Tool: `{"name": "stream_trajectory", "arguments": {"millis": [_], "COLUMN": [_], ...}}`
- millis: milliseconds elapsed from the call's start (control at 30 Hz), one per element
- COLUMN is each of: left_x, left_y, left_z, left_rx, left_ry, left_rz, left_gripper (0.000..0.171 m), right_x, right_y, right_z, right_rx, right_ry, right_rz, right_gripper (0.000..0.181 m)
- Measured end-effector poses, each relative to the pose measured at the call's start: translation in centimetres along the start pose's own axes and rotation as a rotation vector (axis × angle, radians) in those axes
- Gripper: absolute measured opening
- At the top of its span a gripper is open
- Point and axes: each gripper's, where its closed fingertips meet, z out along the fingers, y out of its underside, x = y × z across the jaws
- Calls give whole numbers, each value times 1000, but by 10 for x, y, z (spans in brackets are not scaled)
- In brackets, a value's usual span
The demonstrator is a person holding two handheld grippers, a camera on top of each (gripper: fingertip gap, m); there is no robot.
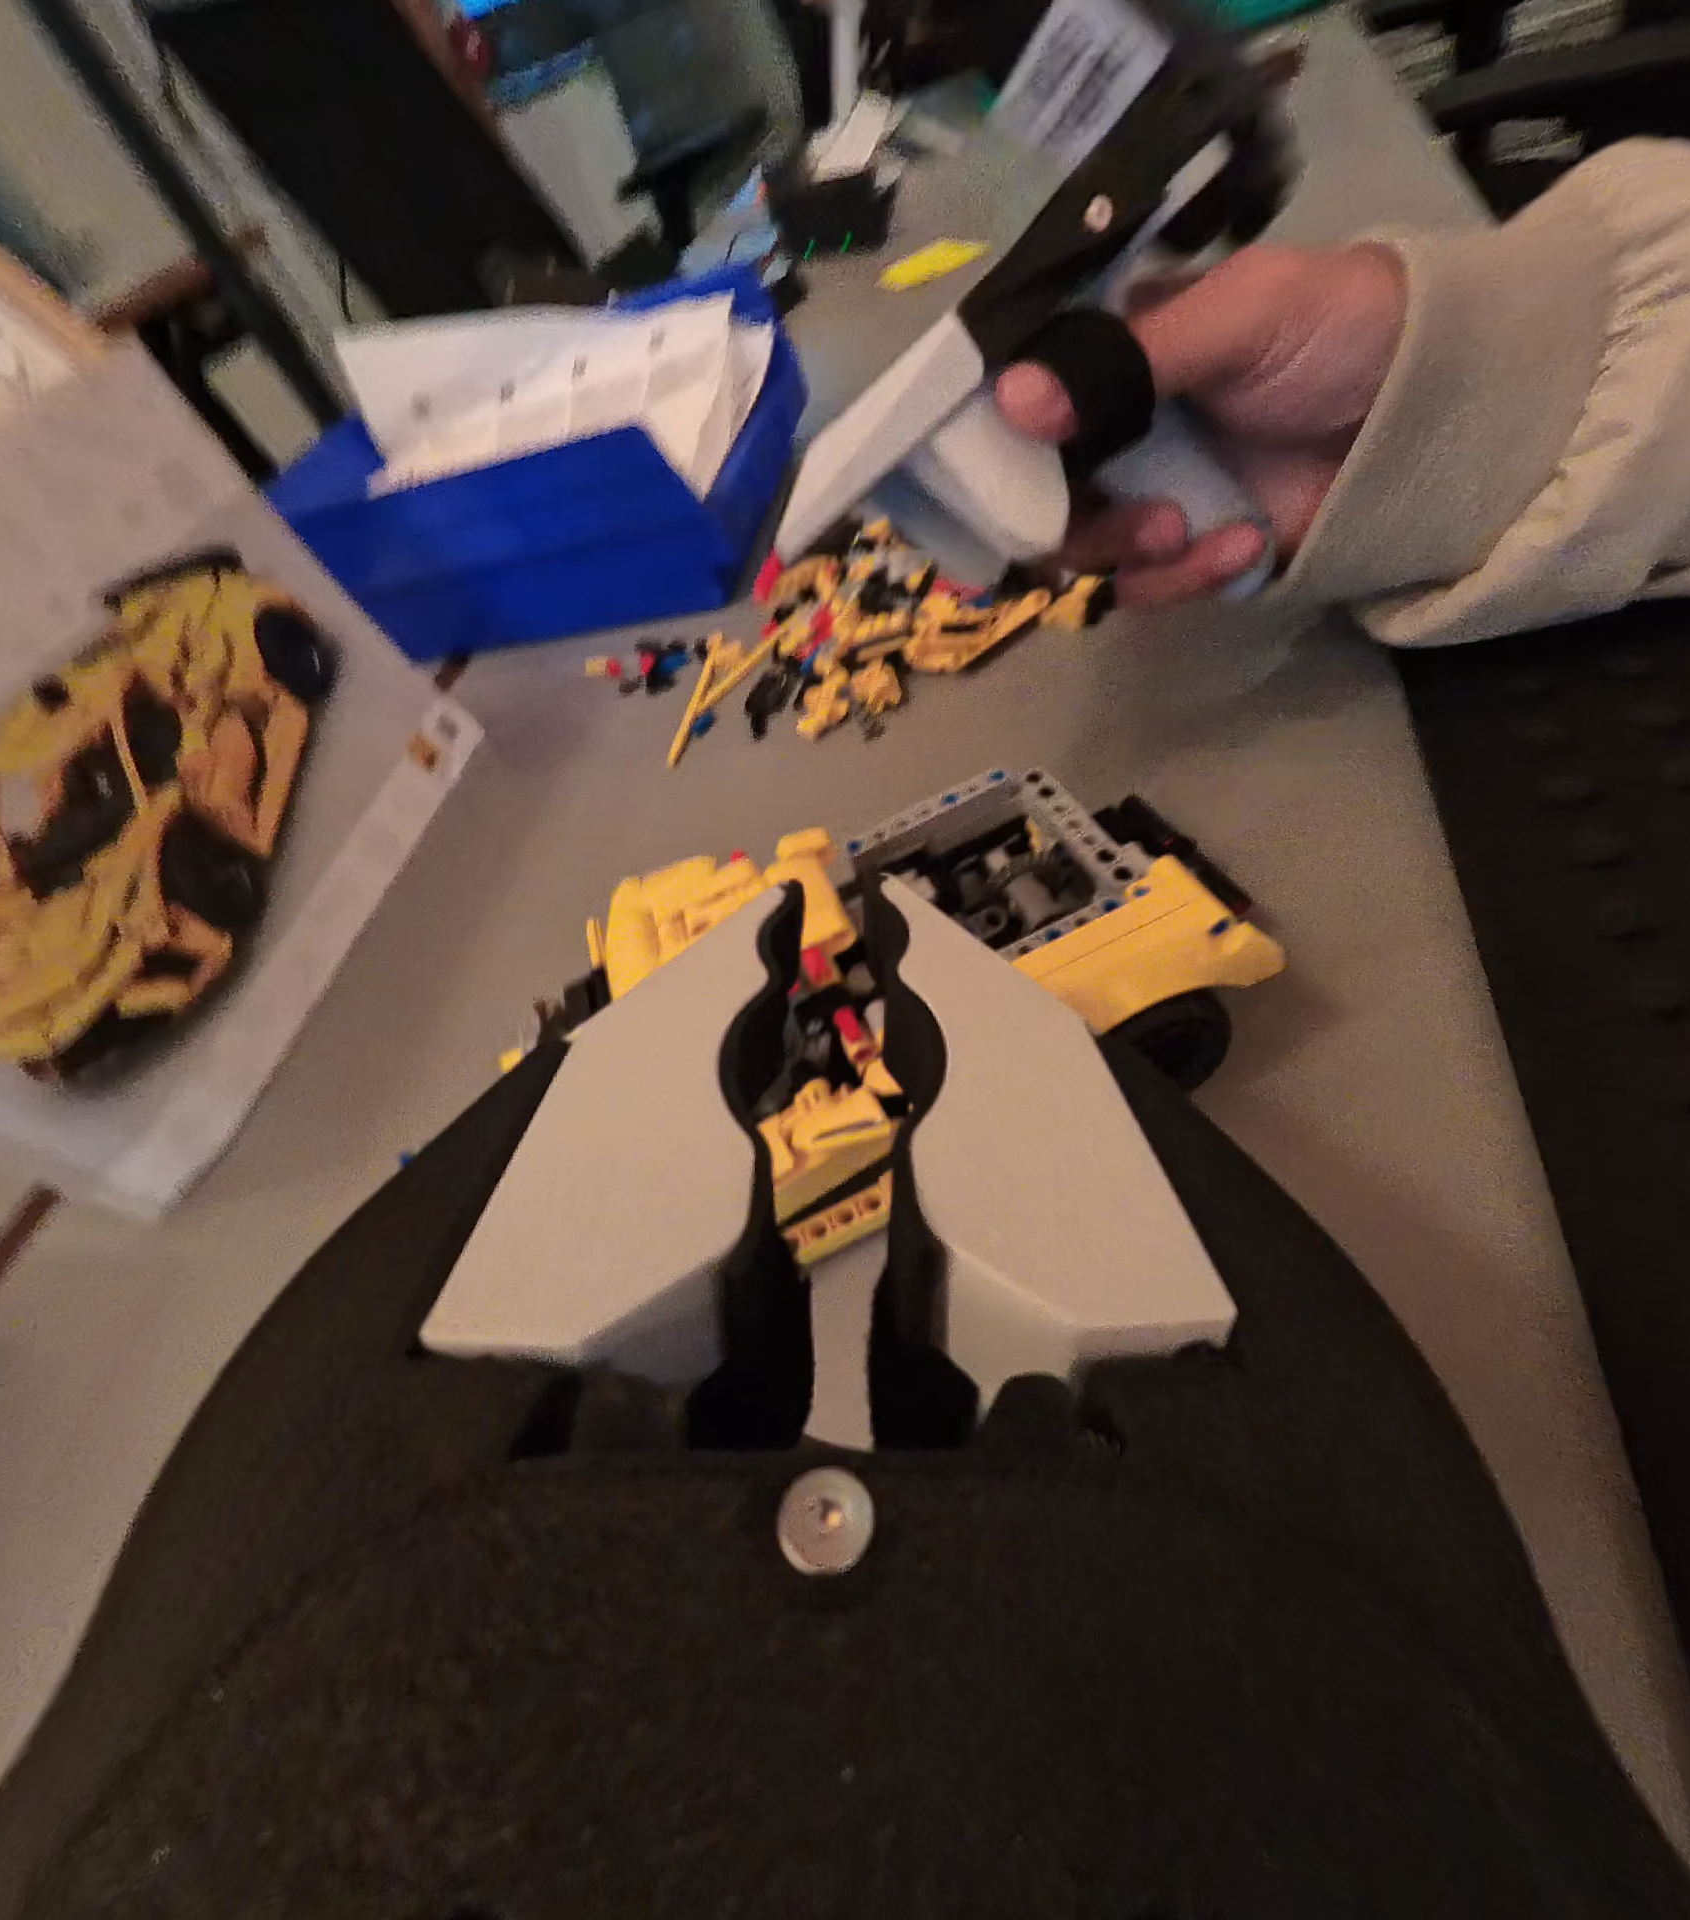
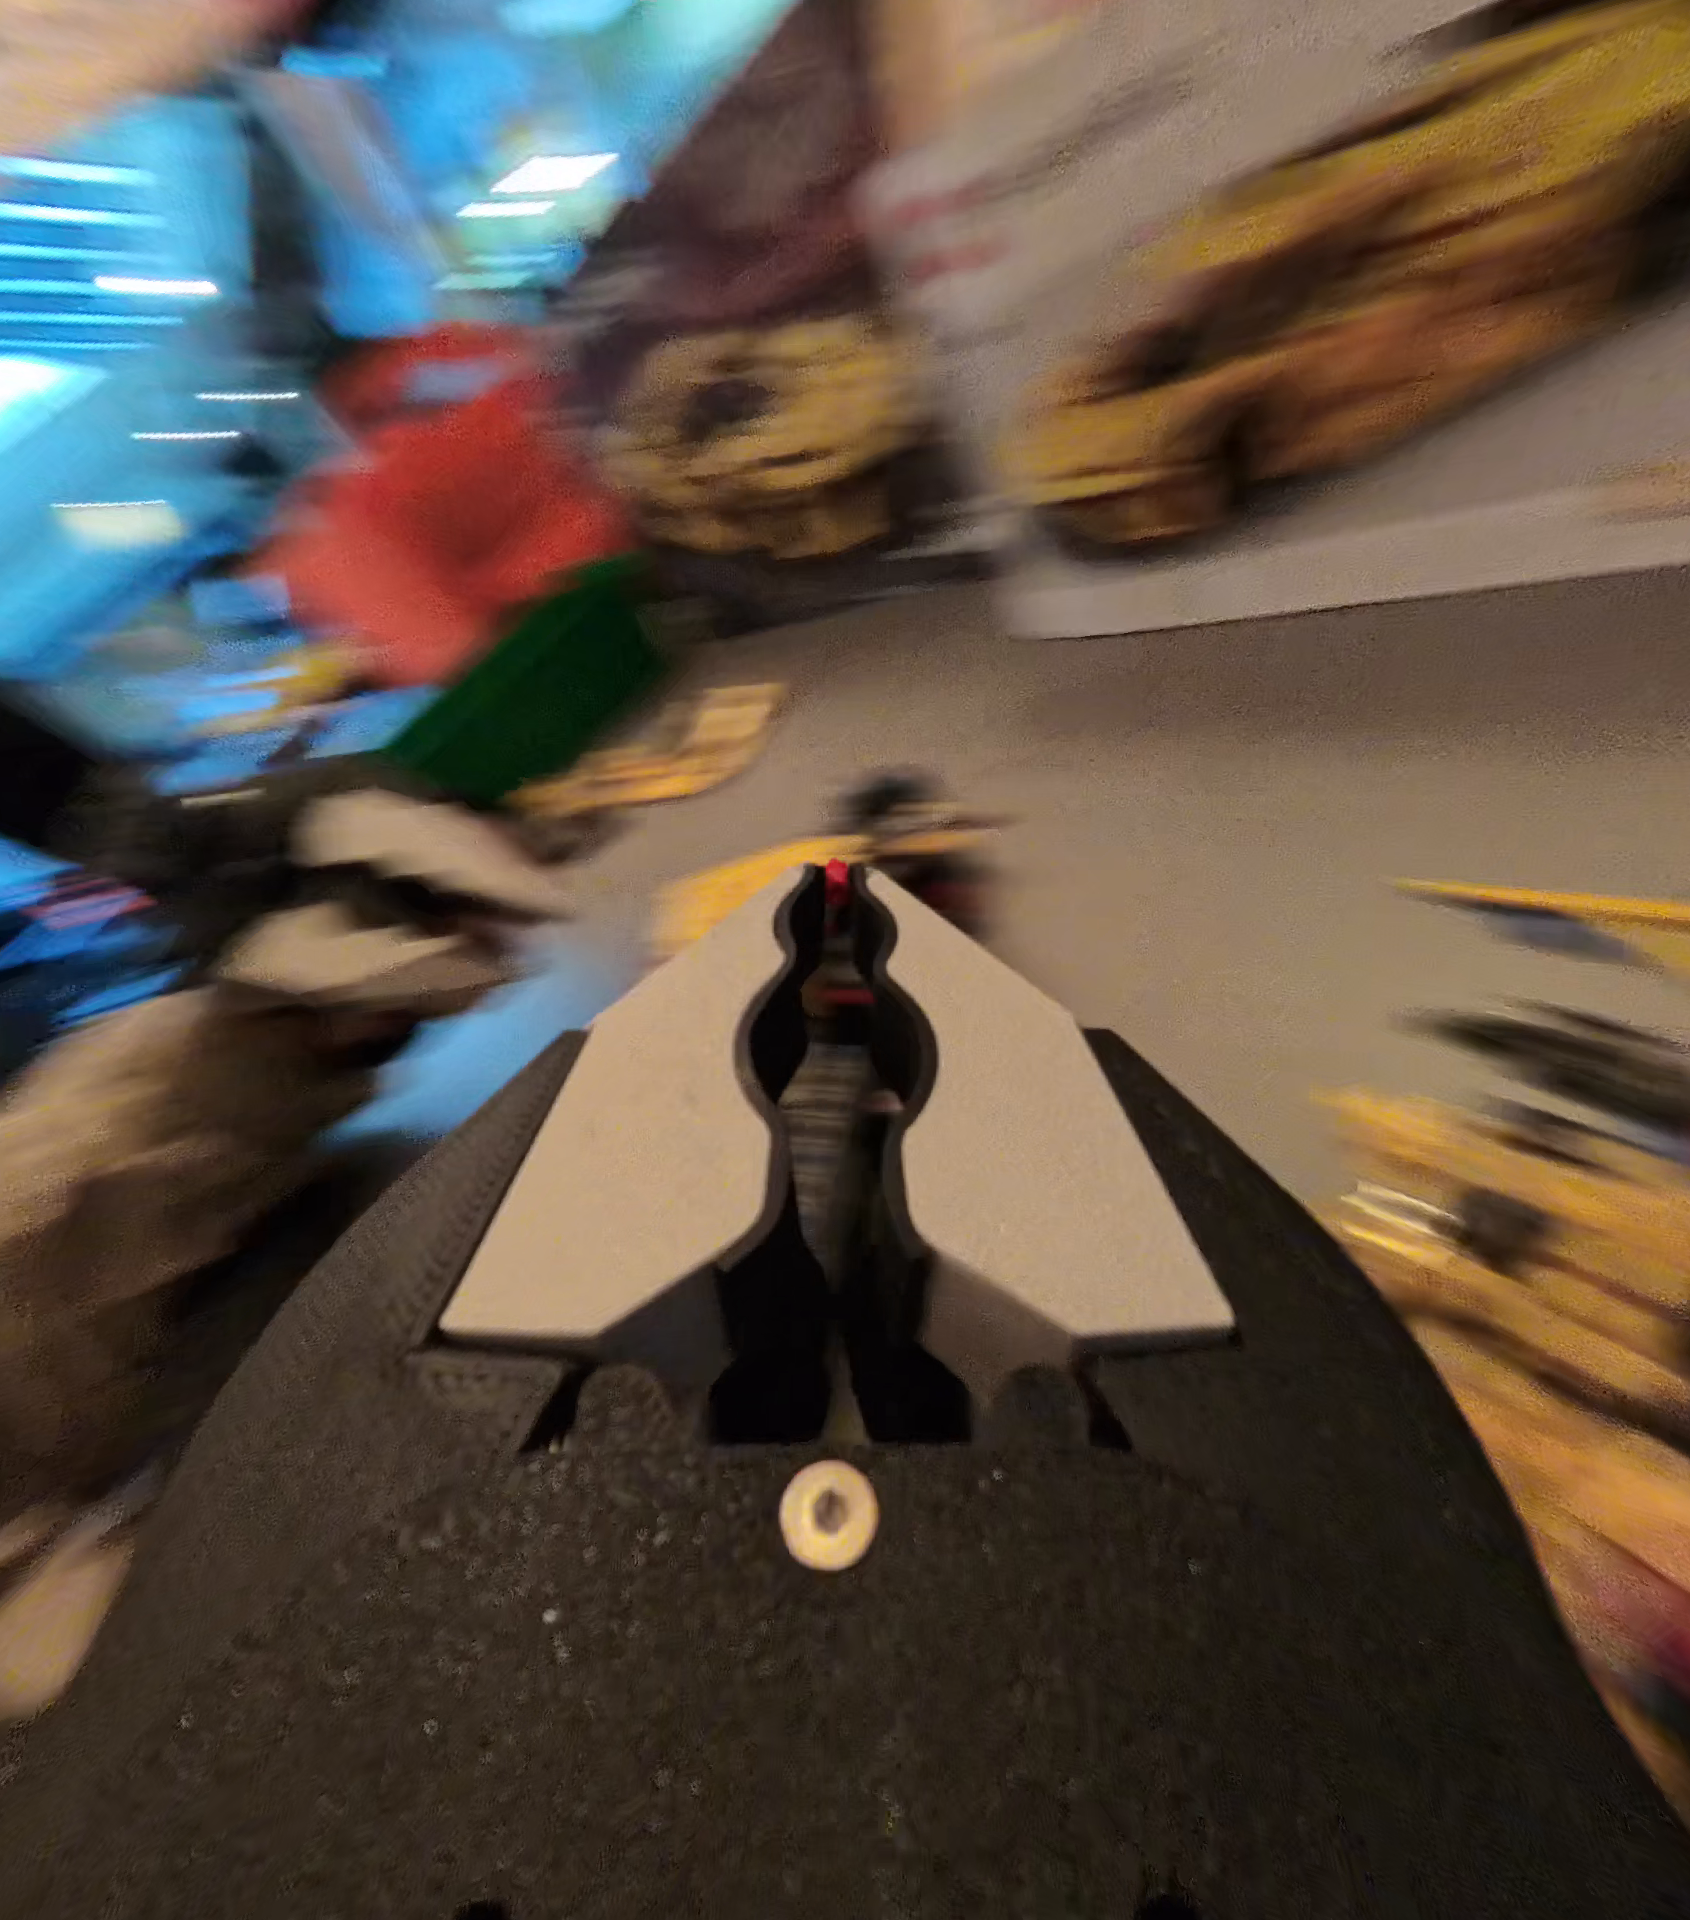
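My left gripper (image 1: 836, 894) is closed, with only a narrow gap, on the middle of a yellow brick-built car model (image 1: 1132, 935) that rests on the grey table (image 1: 1340, 1195). Yellow and red parts of the car show between its fingers. My right gripper (image 2: 836, 894) is shut on a small red piece (image 2: 837, 875) at its fingertips, and the view is heavily motion-blurred. In the left wrist view the right gripper (image 1: 799, 530), held by a hand in a cream sleeve (image 1: 1599, 416), hangs over a pile of loose yellow, black and red pieces (image 1: 882, 644).
A blue bin with white paper bags (image 1: 529, 540) stands behind the pile. A white box with a picture of a yellow car (image 1: 124, 810) lies at the left. The table's right edge drops to dark floor (image 1: 1630, 987). Blurred yellow parts (image 2: 1547, 1247) lie at the right. The left gripper's tips are roughly 12 cm from the right gripper's.
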Motion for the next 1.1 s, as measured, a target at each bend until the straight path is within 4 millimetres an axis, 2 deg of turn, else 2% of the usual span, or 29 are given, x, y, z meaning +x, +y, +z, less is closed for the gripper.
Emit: {"name": "stream_trajectory", "arguments": {"millis": [67,133,200,333,400,433,467,533,633,667,733,800,867,1100], "left_x": [3,3,1,-8,-8,-7,-8,-5,-3,-4,-4,-2,-3,-5], "left_y": [8,12,20,31,31,30,31,32,37,37,37,38,38,39], "left_z": [4,7,12,19,19,18,18,18,21,21,23,24,25,24], "left_rx": [-26,-27,-63,-101,-98,-93,-88,-83,-107,-109,-109,-120,-123,-121], "left_ry": [77,107,99,28,8,2,-23,-43,-85,-104,-124,-131,-147,-157], "left_rz": [-121,-215,-258,-306,-329,-341,-348,-346,-329,-322,-315,-305,-306,-401], "left_gripper": [19,20,19,12,11,13,12,12,12,12,12,11,9,8], "right_x": [82,128,145,159,150,138,122,76,10,-8,-29,-38,-37,-37], "right_y": [-5,4,11,15,9,7,5,9,34,43,58,69,73,73], "right_z": [-44,-80,-93,-100,-92,-83,-70,-33,22,36,54,60,61,64], "right_rx": [-39,-175,-211,-261,-232,-220,-211,-212,-289,-312,-337,-360,-365,-344], "right_ry": [434,676,740,812,786,742,674,490,218,144,41,-10,15,84], "right_rz": [-113,-208,-217,-267,-304,-314,-319,-342,-403,-406,-372,-335,-350,-421], "right_gripper": [3,3,2,12,20,25,26,30,36,41,42,44,44,41]}}
